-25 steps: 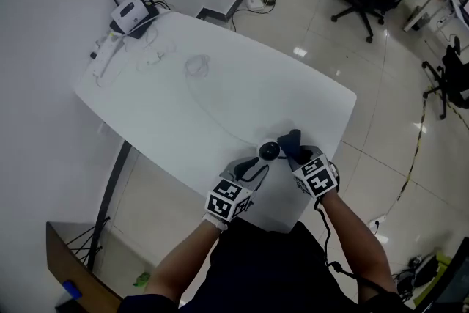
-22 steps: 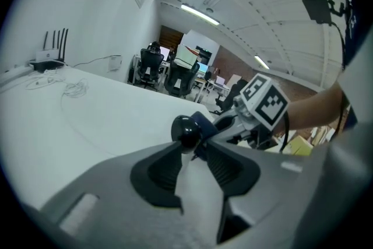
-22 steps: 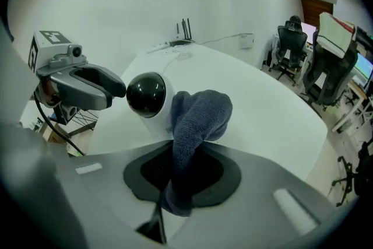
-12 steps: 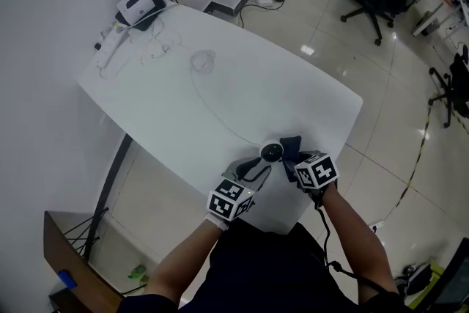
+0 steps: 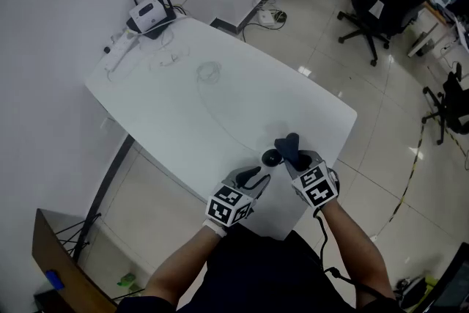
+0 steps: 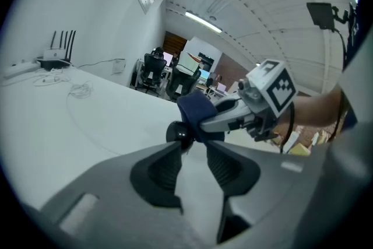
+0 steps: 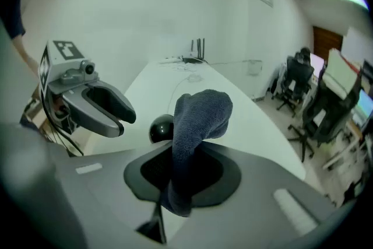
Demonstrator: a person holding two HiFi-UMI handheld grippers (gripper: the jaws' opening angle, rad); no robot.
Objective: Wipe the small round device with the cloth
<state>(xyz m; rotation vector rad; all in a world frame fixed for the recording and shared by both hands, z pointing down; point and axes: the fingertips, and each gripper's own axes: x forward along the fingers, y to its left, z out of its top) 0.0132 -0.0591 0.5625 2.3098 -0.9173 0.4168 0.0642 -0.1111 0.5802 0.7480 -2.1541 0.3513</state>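
The small round black device stands on the white table near its front edge. It also shows as the device just past the tips of my left gripper. That left gripper is open, with nothing between its jaws, a little short of the device. My right gripper is shut on a dark blue cloth. The cloth sticks up from the jaws and hangs just above and to the right of the device.
A router with antennas, a white power strip and loose thin cables lie at the table's far left corner. Office chairs stand on the tiled floor to the right. The table's front edge runs just below both grippers.
The right gripper has lifted the cloth up off the device. The left gripper has stayed almost where it was, beside the device.
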